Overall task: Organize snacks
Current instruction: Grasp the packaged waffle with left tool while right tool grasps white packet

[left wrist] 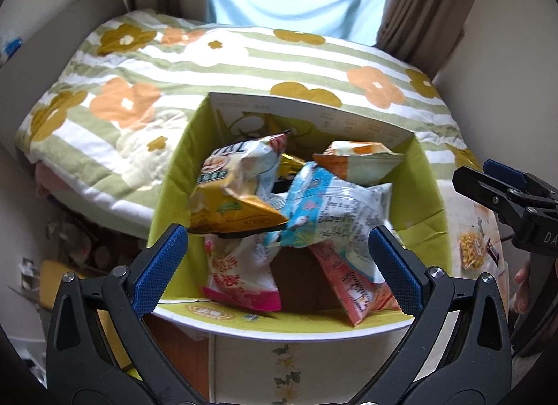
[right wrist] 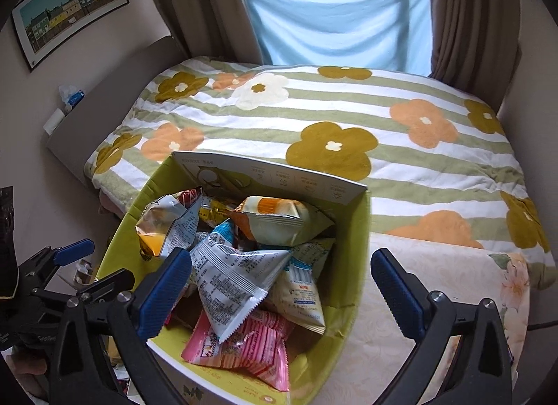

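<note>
Beside the bed point(right wrist: 348, 147): green carton point(right wrist: 355, 248) full of snack bags point(right wrist: 230, 276)
Writing: bag print too blurred to read
Left claw point(left wrist: 277, 262): released, empty, above carton
Right claw point(right wrist: 280, 286): spread wide, empty

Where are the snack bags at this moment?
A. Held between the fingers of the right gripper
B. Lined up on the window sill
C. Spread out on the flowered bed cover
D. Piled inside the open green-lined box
D: the snack bags lie heaped inside the open box, while the right gripper is open and empty above it, and the bed cover has no bags on it.
</note>
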`<state>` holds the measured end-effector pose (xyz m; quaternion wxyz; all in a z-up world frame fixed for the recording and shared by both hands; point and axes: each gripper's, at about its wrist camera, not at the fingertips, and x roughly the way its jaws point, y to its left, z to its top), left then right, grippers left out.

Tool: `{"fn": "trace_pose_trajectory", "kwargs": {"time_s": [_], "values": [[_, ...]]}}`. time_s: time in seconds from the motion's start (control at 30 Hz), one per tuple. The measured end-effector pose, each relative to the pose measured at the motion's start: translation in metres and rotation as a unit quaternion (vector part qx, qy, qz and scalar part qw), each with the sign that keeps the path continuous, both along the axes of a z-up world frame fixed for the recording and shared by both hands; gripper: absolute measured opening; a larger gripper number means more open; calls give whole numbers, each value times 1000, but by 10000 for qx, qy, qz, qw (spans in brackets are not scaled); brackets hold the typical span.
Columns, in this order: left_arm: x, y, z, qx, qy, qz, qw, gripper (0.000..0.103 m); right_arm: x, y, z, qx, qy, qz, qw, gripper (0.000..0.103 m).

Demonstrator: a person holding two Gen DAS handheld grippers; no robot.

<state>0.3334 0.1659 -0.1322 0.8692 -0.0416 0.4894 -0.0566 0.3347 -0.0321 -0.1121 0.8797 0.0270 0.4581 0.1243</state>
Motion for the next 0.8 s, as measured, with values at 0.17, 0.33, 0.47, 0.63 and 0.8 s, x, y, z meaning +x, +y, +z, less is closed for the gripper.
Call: {"fn": "trace_pose_trajectory", "kwargs": {"time_s": [0.17, 0.33, 0.47, 0.63, 0.8], "values": [[1, -27, 9, -121, -123, -353, 9992, 103, -20, -29, 15, -138, -109, -359, 9992, 103], [-2, -64, 17, -143, -198, -721, 9971, 103, -43, -66, 23, -281, -194, -774, 9964, 103], [-6, -101, 22, -123, -248, -954, 9951, 103, -64, -101, 23, -295, -207, -1100, 9933, 103], [-9, -158, 25, -142, -221, -1168, 9928, 103, -96, -155, 18, -379, -111, -1576, 9867, 103], [-18, -220, 21, -139, -106, -1461, 9891, 103, -128, -210, 4, -309, 178, -2037, 9784, 103]]}}
